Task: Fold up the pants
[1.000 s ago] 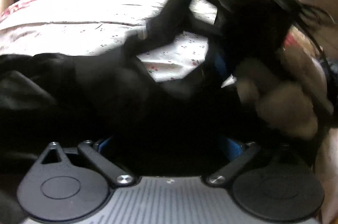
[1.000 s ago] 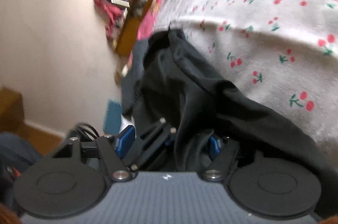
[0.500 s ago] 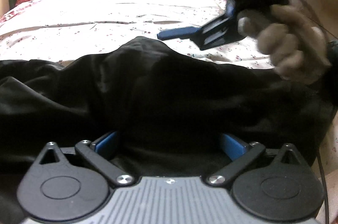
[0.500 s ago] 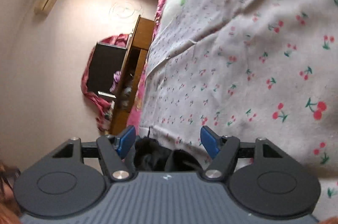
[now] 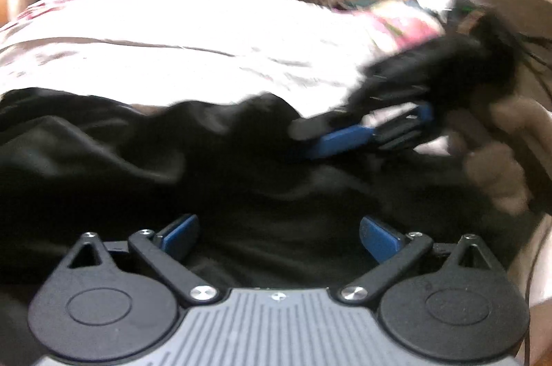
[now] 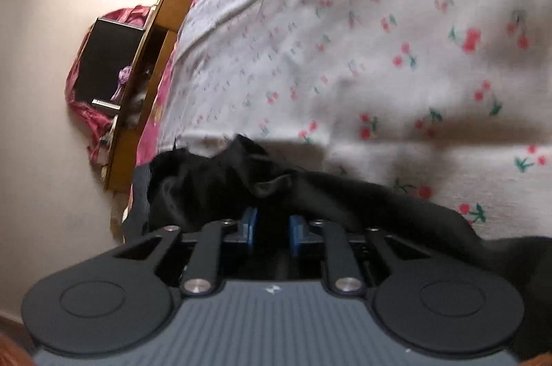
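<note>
Black pants (image 5: 145, 179) lie bunched at the near edge of the bed (image 6: 362, 31) (cherry-print sheet). Left gripper (image 5: 279, 233): fingers wide, cloth between them, pads not pressing it. Right gripper (image 6: 270, 228): fingers have just been closing, now narrow, dark fabric in the gap; whether they actually pinch it can't be told.

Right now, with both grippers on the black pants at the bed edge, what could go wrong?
1. The right gripper has just been closing, with only a bunched fold of the pants between its fingers; that small bite may slip out on a lift.
2. The left gripper is wide open with cloth between its fingers, so it holds nothing.
3. Part of the pants hangs off the bed and could drag the rest down.
</note>
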`<control>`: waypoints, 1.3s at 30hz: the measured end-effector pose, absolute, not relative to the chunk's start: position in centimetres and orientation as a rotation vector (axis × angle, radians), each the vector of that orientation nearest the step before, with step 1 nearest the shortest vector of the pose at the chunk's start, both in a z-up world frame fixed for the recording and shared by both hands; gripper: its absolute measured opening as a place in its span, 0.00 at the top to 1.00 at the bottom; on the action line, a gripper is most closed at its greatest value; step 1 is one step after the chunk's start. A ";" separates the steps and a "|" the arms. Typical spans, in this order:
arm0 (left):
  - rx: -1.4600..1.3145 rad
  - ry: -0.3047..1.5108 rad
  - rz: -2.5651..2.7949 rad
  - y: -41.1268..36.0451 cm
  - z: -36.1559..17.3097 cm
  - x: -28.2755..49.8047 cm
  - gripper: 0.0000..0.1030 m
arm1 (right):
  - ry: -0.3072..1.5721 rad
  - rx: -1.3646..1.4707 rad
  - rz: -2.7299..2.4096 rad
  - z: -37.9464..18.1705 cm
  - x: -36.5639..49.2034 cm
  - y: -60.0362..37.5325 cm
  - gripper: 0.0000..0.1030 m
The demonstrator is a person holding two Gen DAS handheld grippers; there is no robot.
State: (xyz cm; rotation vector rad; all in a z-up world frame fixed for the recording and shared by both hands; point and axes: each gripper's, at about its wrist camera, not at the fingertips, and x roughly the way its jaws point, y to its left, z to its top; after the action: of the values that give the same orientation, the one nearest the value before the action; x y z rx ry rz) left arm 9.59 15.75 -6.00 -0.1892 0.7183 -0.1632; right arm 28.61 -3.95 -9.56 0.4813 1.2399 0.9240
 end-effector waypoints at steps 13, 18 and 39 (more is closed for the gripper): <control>-0.412 0.521 0.125 23.6 -4.6 4.1 0.00 | 1.074 -0.152 1.275 -2.9 26.7 20.8 0.29; -0.378 0.531 0.096 23.5 -4.3 4.4 0.00 | 1.118 -0.387 1.222 -5.9 26.1 27.0 0.28; -0.336 0.655 0.129 21.7 -4.6 5.9 0.00 | 0.866 -0.184 1.090 3.3 25.2 17.2 0.41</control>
State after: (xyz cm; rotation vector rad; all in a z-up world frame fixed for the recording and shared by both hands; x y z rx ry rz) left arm 5.89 21.66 -4.62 -0.3360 0.6554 0.1293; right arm 25.19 17.20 3.31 -0.1841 0.8660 1.0901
